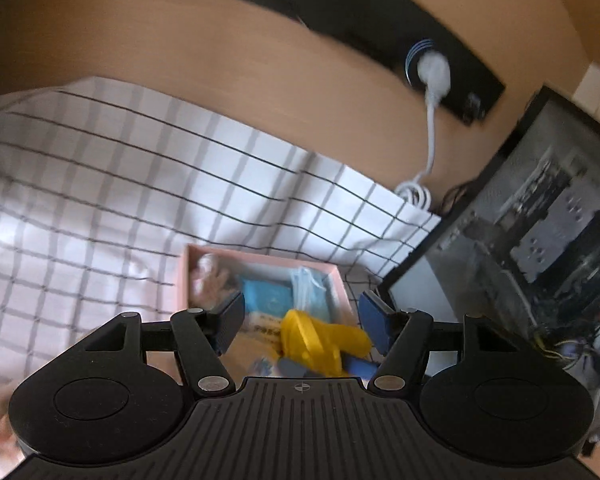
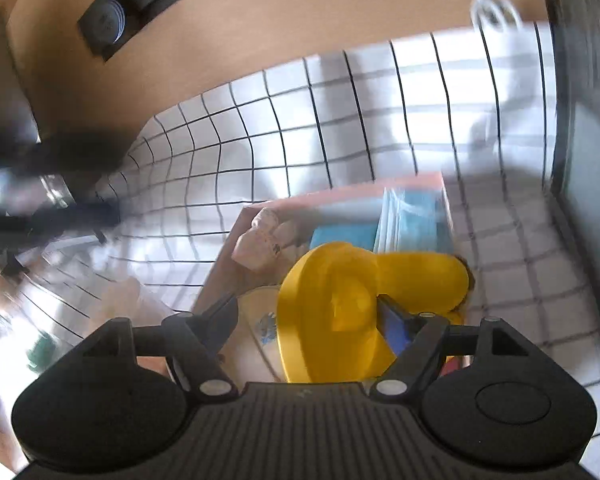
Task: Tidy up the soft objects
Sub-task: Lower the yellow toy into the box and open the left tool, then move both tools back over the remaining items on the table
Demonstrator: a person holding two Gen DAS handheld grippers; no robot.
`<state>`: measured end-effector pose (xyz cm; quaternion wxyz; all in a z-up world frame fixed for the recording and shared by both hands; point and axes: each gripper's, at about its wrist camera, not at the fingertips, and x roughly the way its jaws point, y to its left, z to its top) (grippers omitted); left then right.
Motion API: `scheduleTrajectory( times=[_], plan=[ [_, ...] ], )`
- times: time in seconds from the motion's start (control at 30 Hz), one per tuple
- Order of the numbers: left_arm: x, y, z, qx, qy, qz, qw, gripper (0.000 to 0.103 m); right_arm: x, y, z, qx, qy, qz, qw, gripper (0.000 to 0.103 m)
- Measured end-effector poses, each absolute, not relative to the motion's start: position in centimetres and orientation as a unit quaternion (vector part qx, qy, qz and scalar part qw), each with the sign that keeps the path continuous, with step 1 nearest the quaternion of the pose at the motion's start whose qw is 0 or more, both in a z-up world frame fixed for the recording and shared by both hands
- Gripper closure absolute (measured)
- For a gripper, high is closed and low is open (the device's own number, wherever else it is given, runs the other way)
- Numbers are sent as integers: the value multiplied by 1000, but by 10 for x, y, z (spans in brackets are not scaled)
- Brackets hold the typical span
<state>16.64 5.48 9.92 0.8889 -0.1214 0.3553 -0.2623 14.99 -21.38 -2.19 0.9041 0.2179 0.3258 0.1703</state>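
Two grippers work over the pink cardboard box [image 1: 342,280]: left gripper [image 1: 300,320] gapes empty, right gripper [image 2: 312,320] seemingly pinches the yellow rubbery ring toy [image 2: 332,316]. Lower it fully inside before releasing.

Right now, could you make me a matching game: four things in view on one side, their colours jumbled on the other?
Things:
1. box
2. soft toy
3. cloth
4. masks

Colours:
a. yellow
b. white with a dark grid
c. pink
d. pale blue

Pairs: 1-c, 2-a, 3-b, 4-d
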Motion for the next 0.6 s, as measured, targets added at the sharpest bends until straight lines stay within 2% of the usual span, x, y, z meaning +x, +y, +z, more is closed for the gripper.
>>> scheduleTrajectory(
  times=[0.27,0.4,0.6],
  plan=[
    [102,158,87,-183,317,-218,905,35,156,-204,-26,235,376,191,876,22],
    [79,201,73,-203,303,-182,913,35,145,-193,-14,187,372,180,891,23],
    [37,242,43,-134,269,-125,946,35,92,-172,22,120,328,160,923,23]
  ],
)
